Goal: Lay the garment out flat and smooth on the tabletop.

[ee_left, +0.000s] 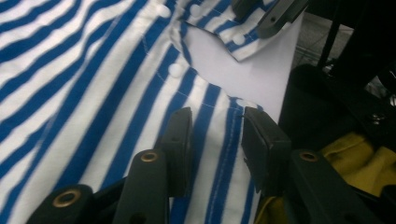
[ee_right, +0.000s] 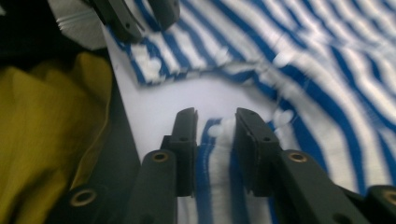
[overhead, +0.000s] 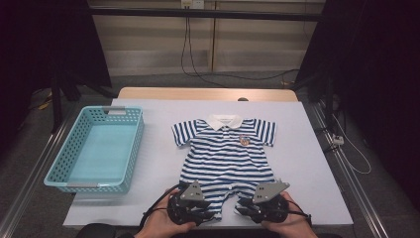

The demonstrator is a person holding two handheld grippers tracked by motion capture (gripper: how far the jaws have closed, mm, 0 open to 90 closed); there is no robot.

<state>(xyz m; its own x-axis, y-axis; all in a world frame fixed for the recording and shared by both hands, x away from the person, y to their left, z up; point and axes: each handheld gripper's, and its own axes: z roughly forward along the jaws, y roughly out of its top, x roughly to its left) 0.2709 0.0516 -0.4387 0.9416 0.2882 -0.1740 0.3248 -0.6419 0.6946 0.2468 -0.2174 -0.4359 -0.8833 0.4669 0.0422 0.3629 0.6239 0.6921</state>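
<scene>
**Tongs parted over the romper's leg hems**

Dark curtains close in on both sides of a pale back wall with cables hanging down it, and in front stands the worktop (overhead: 307, 148), covered with a white sheet. On the sheet, about the middle, a blue-and-white striped romper (overhead: 225, 153) lies flat, face up, with its white collar toward the far edge and its two short legs toward the person. A small badge sits on the chest. Well to the left of the romper stands a turquoise basket (overhead: 131, 148), its long side running away from the person.

Two hands come in from the near edge. The left tongs (overhead: 210, 214) sit at the hem of the romper's left leg, the right tongs (overhead: 242, 207) at the hem of the other leg, with the crotch gap between them.

In the left gripper view the left tongs (ee_left: 217, 140) stand partly open, with striped cloth lying between the jaws; the pads do not press on it. White snaps (ee_left: 176, 70) run along the hem ahead, and the white sheet shows in the notch between the legs. The right tongs' jaw tips show at the top of that view.

In the right gripper view the right tongs (ee_right: 215, 140) are likewise partly open, straddling the hem edge and a snap without pinching it. Yellow cloth (ee_right: 51, 135) shows at the left, off the worktop's edge.
</scene>
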